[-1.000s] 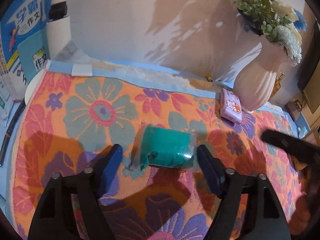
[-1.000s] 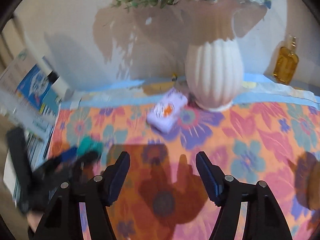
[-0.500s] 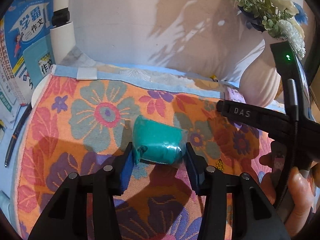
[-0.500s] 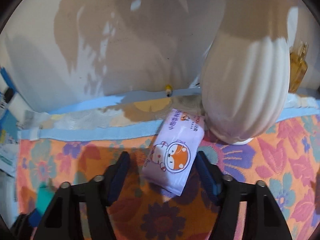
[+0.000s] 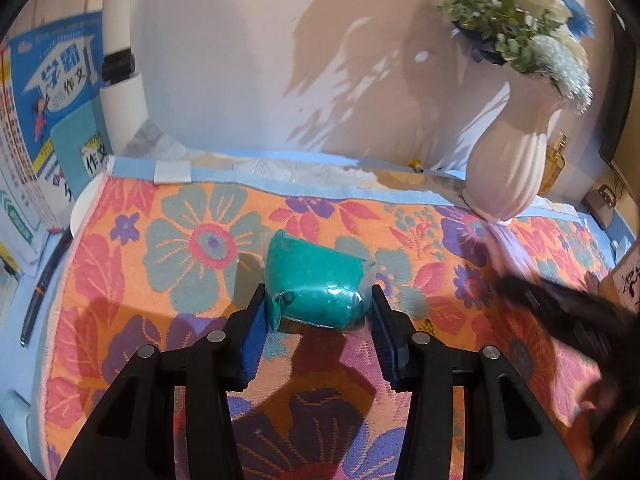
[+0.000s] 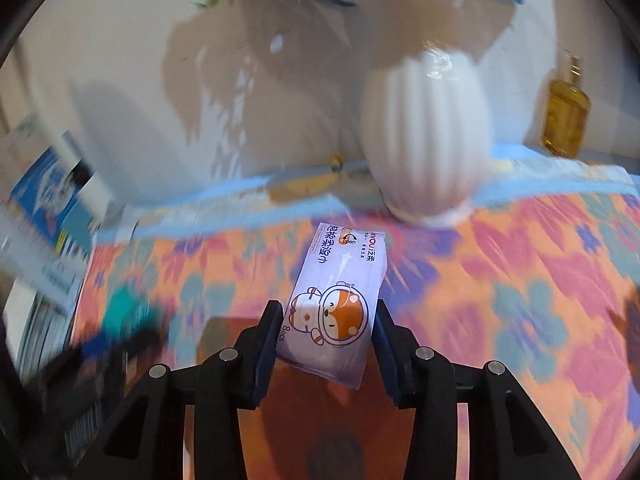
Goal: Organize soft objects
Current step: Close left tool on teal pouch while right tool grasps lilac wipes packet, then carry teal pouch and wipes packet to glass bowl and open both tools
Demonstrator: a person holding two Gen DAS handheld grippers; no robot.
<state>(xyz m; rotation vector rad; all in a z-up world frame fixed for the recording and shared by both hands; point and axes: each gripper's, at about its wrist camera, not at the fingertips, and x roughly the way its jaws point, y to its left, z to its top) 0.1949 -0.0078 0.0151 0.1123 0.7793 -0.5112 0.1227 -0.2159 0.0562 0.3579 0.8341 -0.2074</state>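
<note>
A teal soft bundle in clear wrap [image 5: 316, 282] sits between the blue pads of my left gripper [image 5: 318, 312], which is shut on it just above the floral cloth [image 5: 180, 248]. A purple tissue pack with an orange cartoon figure [image 6: 338, 300] is clamped between the fingers of my right gripper [image 6: 326, 328], lifted above the cloth [image 6: 500, 300]. The right gripper shows as a dark blur at the right of the left wrist view [image 5: 568, 312]. The teal bundle appears blurred at the left of the right wrist view [image 6: 124, 312].
A white ribbed vase with flowers [image 5: 508, 168] stands at the back right by the wall. An amber bottle [image 6: 564, 116] stands behind it. Books [image 5: 48, 120] lean at the left edge, with a pen [image 5: 40, 296] on the table beside the cloth.
My left gripper closed on the teal bundle. My right gripper moved in to the purple tissue pack, shut on it and pulled it back from the vase.
</note>
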